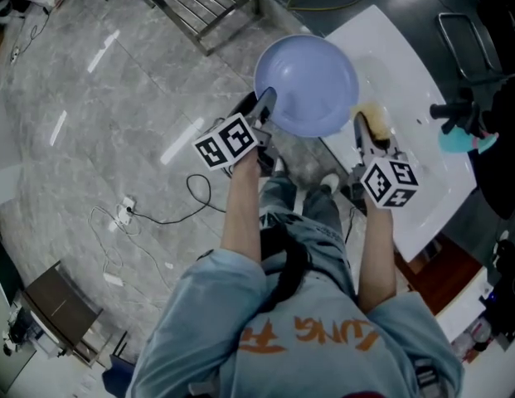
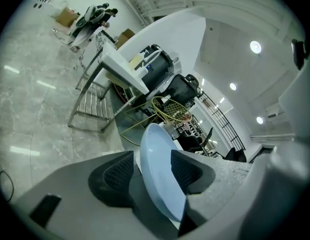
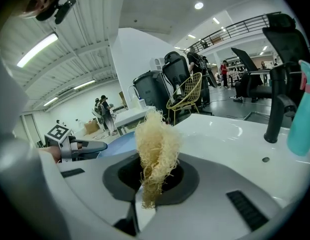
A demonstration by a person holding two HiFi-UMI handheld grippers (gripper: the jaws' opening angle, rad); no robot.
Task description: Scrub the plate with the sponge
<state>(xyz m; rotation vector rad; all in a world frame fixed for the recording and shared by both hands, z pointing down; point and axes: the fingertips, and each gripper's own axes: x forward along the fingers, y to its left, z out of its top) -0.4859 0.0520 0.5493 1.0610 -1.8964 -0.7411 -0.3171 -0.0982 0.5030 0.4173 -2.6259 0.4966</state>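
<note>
At the worktop [image 1: 406, 81] edge, the plate [image 1: 307, 85] stands between your left tongs [image 2: 152, 173], whose jaws sit apart. Unclamped, it could slip and drop to the floor [image 1: 116, 98]. It is pale blue, round and smooth. Your right tongs [image 3: 155, 178] clamp the straw-coloured, fibrous sponge [image 3: 155, 139] over the worktop.

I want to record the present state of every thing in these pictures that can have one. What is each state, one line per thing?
Round pale blue plate: rim between the left tool's pads, not clamped.
Left tool: open around the plate's rim.
Pale yellow fibrous sponge: pinched, sticking out of the right tool.
Right tool: shut on the sponge.
Black faucet: no water visible.
Teal bottle: upright.
</note>
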